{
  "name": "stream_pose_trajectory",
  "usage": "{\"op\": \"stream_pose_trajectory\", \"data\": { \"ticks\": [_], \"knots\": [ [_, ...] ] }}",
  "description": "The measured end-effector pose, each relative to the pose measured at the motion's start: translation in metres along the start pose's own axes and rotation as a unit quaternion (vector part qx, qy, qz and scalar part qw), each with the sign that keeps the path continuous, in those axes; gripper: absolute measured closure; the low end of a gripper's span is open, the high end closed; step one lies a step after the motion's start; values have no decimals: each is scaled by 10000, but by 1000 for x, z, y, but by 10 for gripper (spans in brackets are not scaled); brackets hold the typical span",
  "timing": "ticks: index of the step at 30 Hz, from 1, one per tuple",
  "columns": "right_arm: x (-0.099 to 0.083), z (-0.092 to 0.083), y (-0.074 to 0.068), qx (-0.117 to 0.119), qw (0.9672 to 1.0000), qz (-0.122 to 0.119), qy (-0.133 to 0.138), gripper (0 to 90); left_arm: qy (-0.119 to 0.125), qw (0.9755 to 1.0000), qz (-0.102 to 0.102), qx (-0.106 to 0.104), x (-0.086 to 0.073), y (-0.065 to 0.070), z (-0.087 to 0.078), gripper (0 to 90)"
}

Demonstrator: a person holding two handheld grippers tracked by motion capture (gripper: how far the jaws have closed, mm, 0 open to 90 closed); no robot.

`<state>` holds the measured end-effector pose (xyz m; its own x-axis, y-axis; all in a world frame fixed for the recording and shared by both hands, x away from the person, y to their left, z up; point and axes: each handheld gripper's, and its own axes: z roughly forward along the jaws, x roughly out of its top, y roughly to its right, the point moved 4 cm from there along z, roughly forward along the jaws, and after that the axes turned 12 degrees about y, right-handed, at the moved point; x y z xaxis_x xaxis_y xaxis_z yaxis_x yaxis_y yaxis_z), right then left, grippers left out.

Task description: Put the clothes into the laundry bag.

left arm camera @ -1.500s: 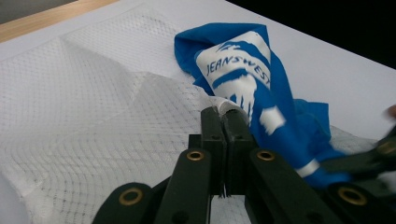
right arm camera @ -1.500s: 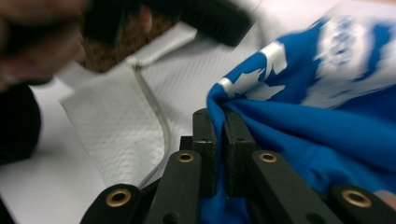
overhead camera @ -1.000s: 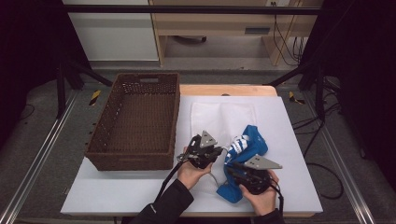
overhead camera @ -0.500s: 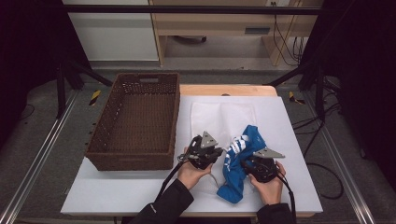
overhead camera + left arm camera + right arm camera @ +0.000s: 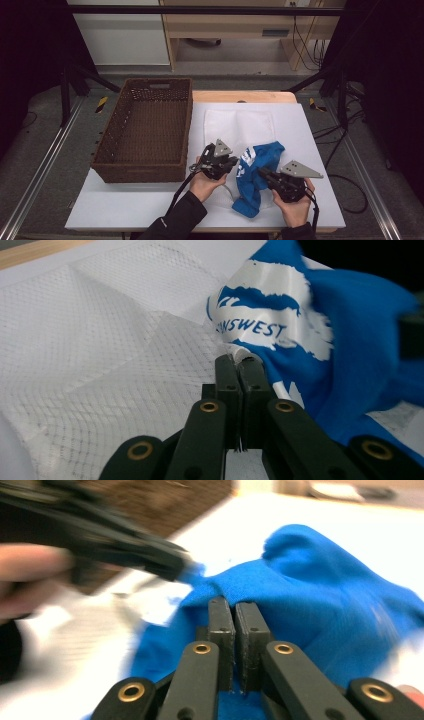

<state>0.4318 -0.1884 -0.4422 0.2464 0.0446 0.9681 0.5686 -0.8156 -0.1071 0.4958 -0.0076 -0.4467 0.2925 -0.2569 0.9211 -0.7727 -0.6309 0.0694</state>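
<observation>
A blue shirt (image 5: 261,151) with a white print lies crumpled on a white mesh bag (image 5: 240,122) at the table's front middle. My left gripper (image 5: 235,163) is shut on a white edge of the mesh bag (image 5: 100,340), right beside the shirt's print (image 5: 265,315). My right gripper (image 5: 261,173) comes at the shirt from the right. Its jaws have just been closing and now pinch a fold of the blue shirt (image 5: 325,595). The right gripper view is blurred; my right gripper (image 5: 235,607) faces my left gripper (image 5: 182,565) across the cloth.
A brown wicker basket (image 5: 145,172) stands at the left of the white table (image 5: 310,130), close to my left hand. Bare table lies to the right of the shirt and along the front edge.
My right gripper's jaws have closed on the blue shirt, and that hand has shifted a little to the right and up. My left gripper has kept its place and grip.
</observation>
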Motion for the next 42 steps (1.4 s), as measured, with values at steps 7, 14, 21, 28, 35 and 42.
{"op": "stream_pose_trajectory", "data": {
  "ticks": [7,14,21,28,35,42],
  "knots": [
    [-16,25,-43,779,9961,-137,-399,876,129,9999,10,34,9,2,-4,891],
    [-54,66,-46,395,9932,-301,-1048,858,181,9998,79,34,10,4,-7,891],
    [-52,65,-47,360,9943,-313,-949,737,199,9998,-2,45,4,0,-6,891],
    [-13,25,-38,213,9994,-127,-240,651,160,9999,-26,51,1,-2,-6,891],
    [-5,17,10,-818,9964,-162,-135,398,159,9999,20,40,2,-1,-7,891],
    [-47,45,33,-930,9918,-13,-878,445,71,10000,59,19,-3,1,-2,891]
  ]
}}
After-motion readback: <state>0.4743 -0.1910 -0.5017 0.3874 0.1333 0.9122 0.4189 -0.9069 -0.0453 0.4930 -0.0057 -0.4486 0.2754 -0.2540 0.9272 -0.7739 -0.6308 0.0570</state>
